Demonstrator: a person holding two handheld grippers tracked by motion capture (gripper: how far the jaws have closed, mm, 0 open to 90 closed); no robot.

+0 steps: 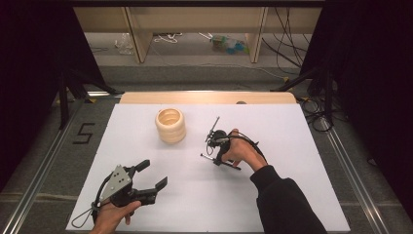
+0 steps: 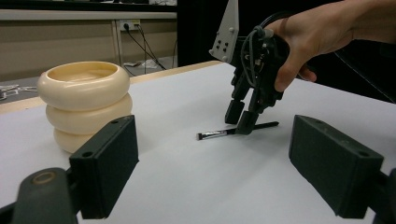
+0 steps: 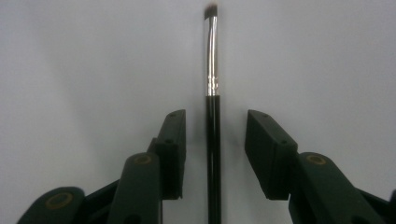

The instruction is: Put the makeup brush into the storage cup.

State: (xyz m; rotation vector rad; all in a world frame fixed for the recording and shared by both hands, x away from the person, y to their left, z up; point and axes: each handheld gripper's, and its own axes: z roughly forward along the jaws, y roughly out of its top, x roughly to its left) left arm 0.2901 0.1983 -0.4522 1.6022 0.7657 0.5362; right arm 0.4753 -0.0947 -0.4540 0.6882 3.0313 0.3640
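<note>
Brush (image 3: pixel 213 93) lies flat on the white tabletop (image 1: pixel 272 195) between the right tongs (image 3: pixel 214 154), unclenched and not touching it, while the left tongs (image 1: pixel 155 176) gape released.

White table (image 1: pixel 292 195) with a pale wooden far edge (image 1: pixel 204 98). Grey carpet floor (image 1: pixel 39 146), black "5" mark (image 1: pixel 84 132). Black curtains (image 1: pixel 29 58) either side. Wooden frame legs (image 1: pixel 139 34) beyond; loose cables (image 1: pixel 287 44), wall socket (image 2: pixel 129 24).
</note>
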